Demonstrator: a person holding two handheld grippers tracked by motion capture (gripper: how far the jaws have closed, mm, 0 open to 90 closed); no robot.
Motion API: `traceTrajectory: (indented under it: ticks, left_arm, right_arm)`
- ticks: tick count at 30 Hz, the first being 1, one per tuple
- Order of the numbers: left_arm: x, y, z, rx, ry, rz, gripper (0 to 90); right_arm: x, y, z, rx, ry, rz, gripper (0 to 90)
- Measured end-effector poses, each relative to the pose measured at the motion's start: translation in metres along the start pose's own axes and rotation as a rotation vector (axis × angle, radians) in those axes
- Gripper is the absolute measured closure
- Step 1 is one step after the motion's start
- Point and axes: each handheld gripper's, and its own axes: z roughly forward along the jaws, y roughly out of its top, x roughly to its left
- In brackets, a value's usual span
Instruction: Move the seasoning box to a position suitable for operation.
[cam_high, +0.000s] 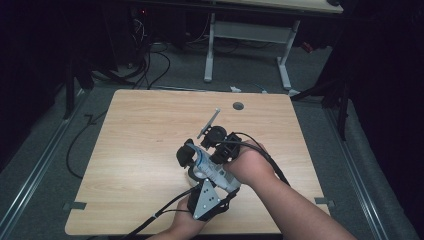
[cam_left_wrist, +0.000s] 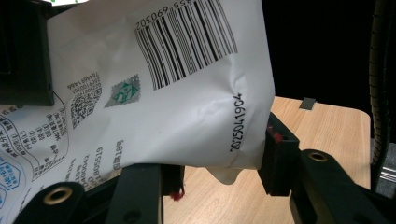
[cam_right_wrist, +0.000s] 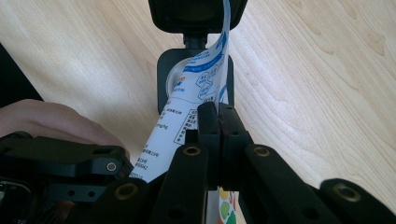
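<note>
White printed film, thin and crinkly: the pouch (cam_left_wrist: 154, 93) looks light, soft and slippery. The left gripper's fingers (cam_left_wrist: 280, 154) clench its body from both sides; the right gripper's fingers (cam_right_wrist: 217, 126) pinch its flat edge above the worktop (cam_right_wrist: 303, 70). Seams likely grip best.

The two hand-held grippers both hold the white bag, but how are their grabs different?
The left hand-held gripper has its jaws spread apart around the puffy body of the white bag; the right hand-held gripper has its jaws pressed nearly together on a thin flat edge of the bag. In the high view the left one comes in from the bottom edge, the right one from the right side. Both are black and both grip the same bag above the wooden table.
</note>
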Motion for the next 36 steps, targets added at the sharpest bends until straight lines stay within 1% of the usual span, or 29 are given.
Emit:
traceTrajectory:
  ticks: [13,17,18,21,26,27,31,32,36]
  left_arm:
    - [0.0,-0.002,0.0,0.0,0.001,0.001,58.9]
    - [-0.001,-0.004,-0.001,0.003,-0.003,0.001,58.9]
    - [-0.001,-0.005,-0.001,0.009,-0.003,0.008,58.9]
    - [-0.002,-0.008,-0.001,0.006,-0.007,-0.001,58.9]
    - [-0.004,-0.011,-0.002,0.012,-0.015,-0.002,58.8]
    - [-0.005,-0.012,-0.002,0.015,-0.016,-0.001,58.7]
    - [-0.006,-0.016,-0.003,0.019,-0.019,-0.002,58.8]
    - [-0.005,-0.017,-0.003,0.03,-0.02,0.008,58.8]
    - [-0.007,-0.02,-0.004,0.031,-0.023,0.004,59.1]
  right_arm:
    - [0.0,0.0,0.001,0.0,0.003,0.003,89.7]
    - [0.001,-0.001,0.002,0.003,0.005,0.003,89.7]
    - [0.001,-0.001,0.003,0.003,0.006,0.002,89.7]
    - [0.001,-0.003,0.004,0.006,0.01,-0.001,89.8]
    - [0.002,-0.006,0.007,0.006,0.021,0.006,89.7]
    - [0.003,-0.006,0.007,0.011,0.021,0.014,89.7]
    - [0.003,-0.008,0.009,0.012,0.027,0.01,89.7]
    - [0.003,-0.008,0.009,0.011,0.03,0.012,89.8]
    - [0.003,-0.01,0.01,0.019,0.03,0.018,89.7]
